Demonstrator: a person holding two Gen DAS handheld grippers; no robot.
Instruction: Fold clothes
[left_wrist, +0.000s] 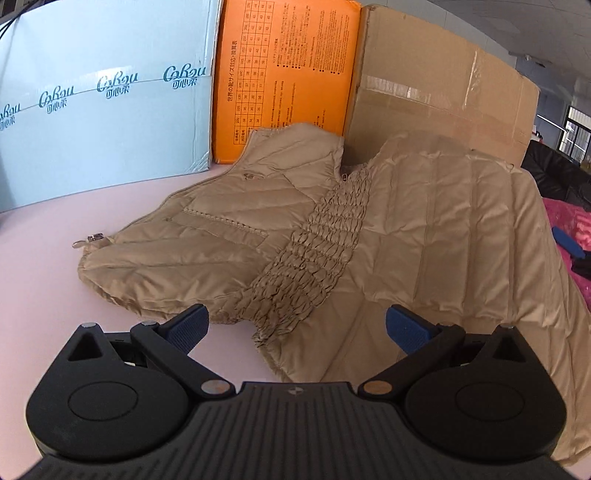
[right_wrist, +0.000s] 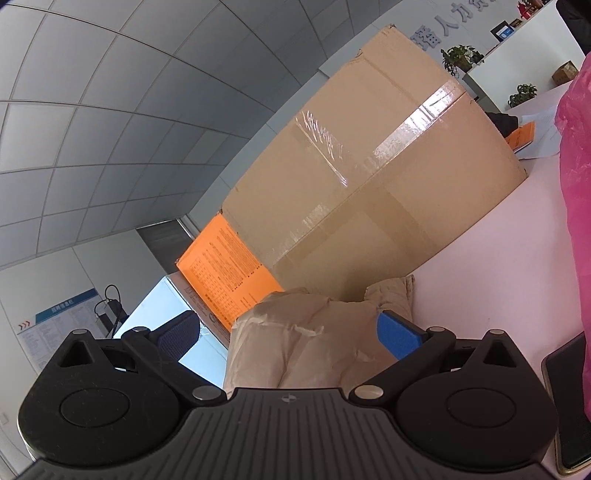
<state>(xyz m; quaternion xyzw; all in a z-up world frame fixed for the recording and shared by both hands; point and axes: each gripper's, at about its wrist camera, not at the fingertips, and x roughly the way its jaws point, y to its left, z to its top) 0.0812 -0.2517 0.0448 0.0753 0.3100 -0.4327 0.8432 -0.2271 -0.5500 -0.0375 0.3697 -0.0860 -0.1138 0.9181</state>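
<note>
A beige quilted vest (left_wrist: 406, 221) lies spread on the pale pink table (left_wrist: 55, 277), its shirred side panel (left_wrist: 325, 254) running down the middle and a zip pull (left_wrist: 94, 238) at the left. My left gripper (left_wrist: 297, 328) hovers open over the vest's near edge, nothing between its fingers. In the right wrist view a bunched part of the vest (right_wrist: 306, 354) rises between the wide-apart fingers of my right gripper (right_wrist: 288, 332), which is open. The right blue pad (right_wrist: 397, 338) is next to the fabric; whether it touches is unclear.
Behind the vest stand a light blue printed box (left_wrist: 103, 92), an orange box (left_wrist: 280, 66) and a large taped cardboard box (right_wrist: 369, 177). A pink plastic bag (right_wrist: 580, 184) and a dark phone (right_wrist: 569, 406) lie at the right of the table.
</note>
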